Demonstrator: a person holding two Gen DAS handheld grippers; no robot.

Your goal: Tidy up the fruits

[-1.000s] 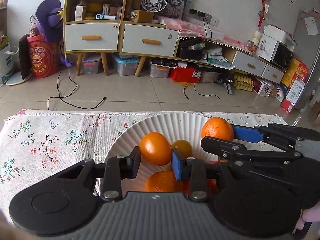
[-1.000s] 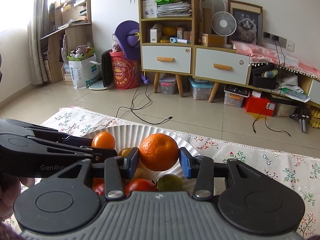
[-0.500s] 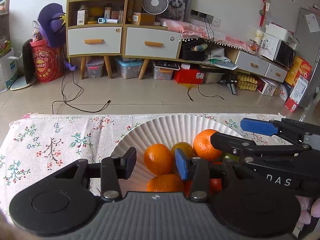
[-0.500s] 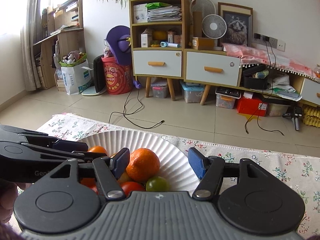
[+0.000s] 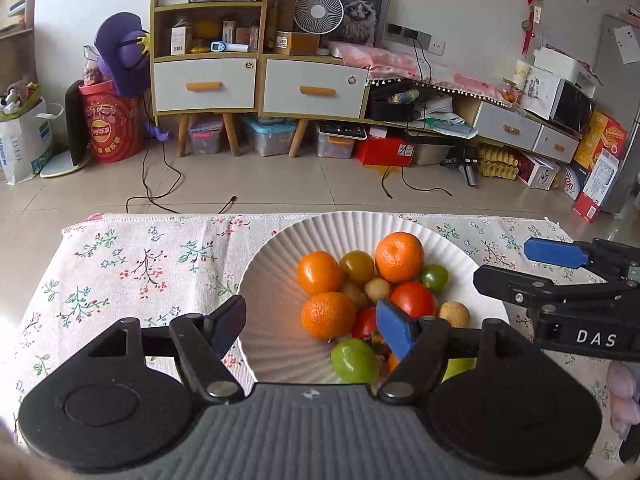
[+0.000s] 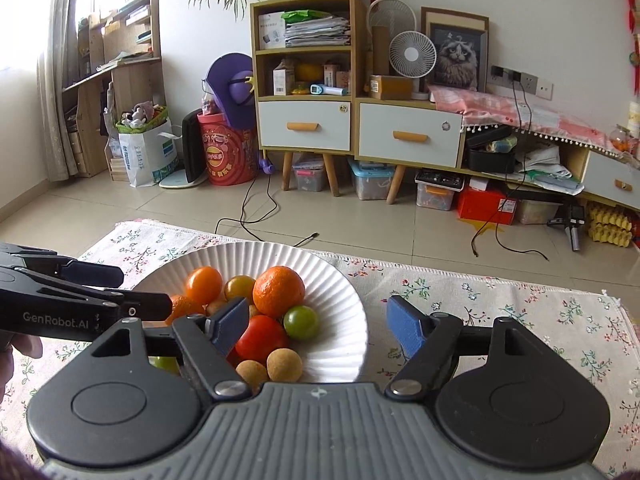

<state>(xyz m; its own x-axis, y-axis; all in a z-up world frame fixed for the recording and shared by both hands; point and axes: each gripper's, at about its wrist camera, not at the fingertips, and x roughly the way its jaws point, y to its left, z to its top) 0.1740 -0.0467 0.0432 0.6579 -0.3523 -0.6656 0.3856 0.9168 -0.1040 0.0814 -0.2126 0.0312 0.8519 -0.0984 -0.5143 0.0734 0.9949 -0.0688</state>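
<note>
A white ribbed paper plate (image 5: 280,272) (image 6: 344,304) on the floral cloth holds several fruits: oranges (image 5: 400,256) (image 6: 279,290), a smooth orange fruit (image 5: 319,273), red tomatoes (image 5: 414,299) (image 6: 261,338), green fruits (image 5: 354,360) (image 6: 301,322) and small tan ones (image 6: 284,364). My left gripper (image 5: 314,326) hangs over the plate's near rim, its jaws opening and holding nothing. My right gripper (image 6: 318,326) hovers over the plate's right side, its jaws opening too, with nothing gripped. Each gripper shows in the other's view.
The floral cloth (image 5: 140,264) covers the table, whose far edge drops to a tiled floor (image 5: 280,188). Cabinets (image 5: 260,84), boxes and cables stand beyond. A hand (image 5: 622,384) grips the right tool at the left wrist view's right edge.
Both grippers let go of their oranges, which now lie on the plate. Both jaws widened, and both grippers pulled back and up from the plate.
</note>
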